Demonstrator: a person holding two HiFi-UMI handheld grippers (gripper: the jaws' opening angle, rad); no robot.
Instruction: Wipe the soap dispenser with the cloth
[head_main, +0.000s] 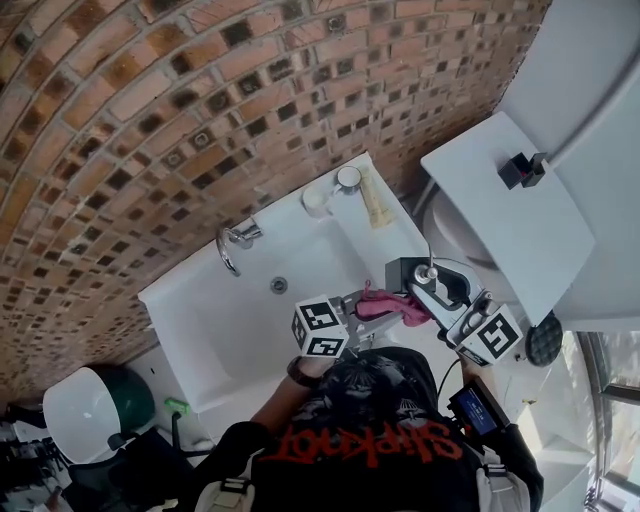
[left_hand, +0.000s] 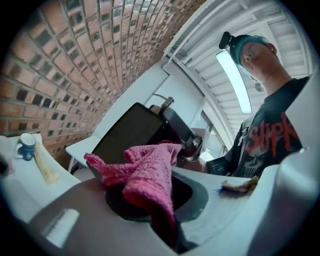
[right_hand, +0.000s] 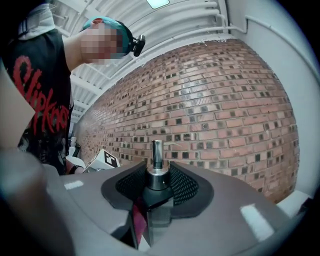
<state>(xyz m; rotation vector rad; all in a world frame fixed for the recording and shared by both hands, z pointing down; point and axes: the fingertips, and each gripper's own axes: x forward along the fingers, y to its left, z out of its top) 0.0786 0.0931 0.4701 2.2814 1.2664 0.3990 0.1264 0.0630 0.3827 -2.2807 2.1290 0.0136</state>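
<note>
The right gripper (right_hand: 158, 192) is clenched on the soap dispenser (right_hand: 157, 176). Its two jaws press the black body from either side, and the metal collar and slim pump stem stand upright just past the fingertips. The left gripper (left_hand: 150, 200) is clamped on the pink cloth (left_hand: 150, 170), which bunches between its jaws and spills forward over them in a loose fold.

Straight ahead of the left gripper, just behind the cloth, is the dispenser's dark flat side. In the right gripper view, a thin strip of pink sits low between that gripper's left jaw and the dispenser body, so the cloth lies against the dispenser there (how much of the side it covers cannot be told).

From the head view, both grippers point towards each other in front of the person's chest, with the cloth and dispenser held between their tips. The white sink (head_main: 215, 330) lies beyond and below them. Its faucet (head_main: 238, 240) is well apart from the left gripper, on the far side by the brick wall (head_main: 150, 110).

Far off to the left of the left gripper, a mug (left_hand: 26, 146) and a pale tube (left_hand: 45, 167) rest side by side on the sink's rim. A white toilet cistern (head_main: 510, 230) stands beyond the right gripper.
</note>
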